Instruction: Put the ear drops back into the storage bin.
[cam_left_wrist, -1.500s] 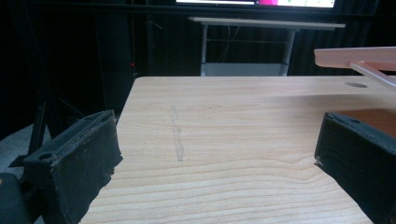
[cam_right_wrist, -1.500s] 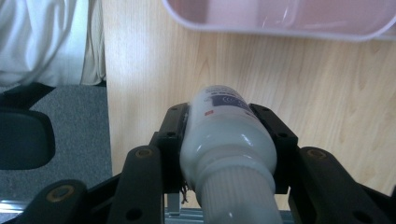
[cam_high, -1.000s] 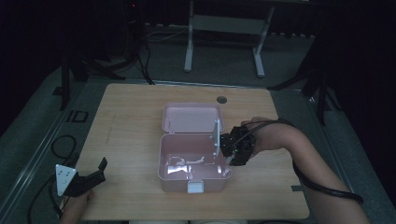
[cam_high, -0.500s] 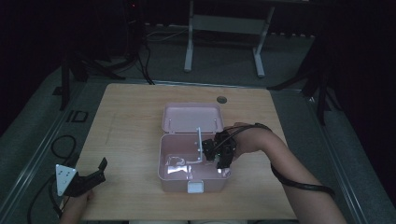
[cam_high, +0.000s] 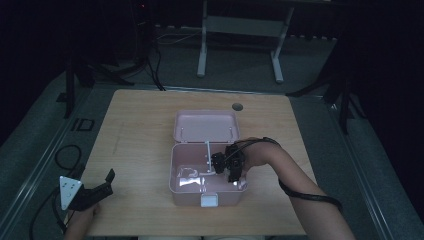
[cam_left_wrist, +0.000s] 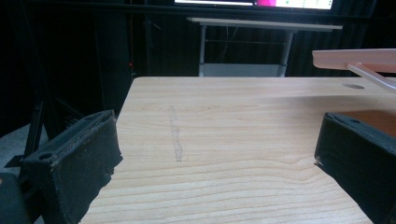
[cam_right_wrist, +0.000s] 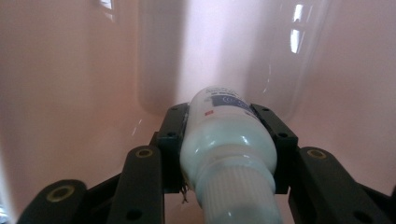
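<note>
Currently: right claw (cam_right_wrist: 229, 154) pinching white bottle (cam_right_wrist: 227, 140) across its body, low inside pink box (cam_high: 175, 175) | bottle likely light, rigid, smooth plastic, may slip; grip mid-body below ribbed cap | left claw (cam_left_wrist: 219, 154) spread, idle over surface (cam_left_wrist: 224, 121)

wooden table (cam_high: 140, 130) | round grommet hole (cam_high: 237, 106) far edge | metal stand (cam_high: 240, 25) behind
</note>
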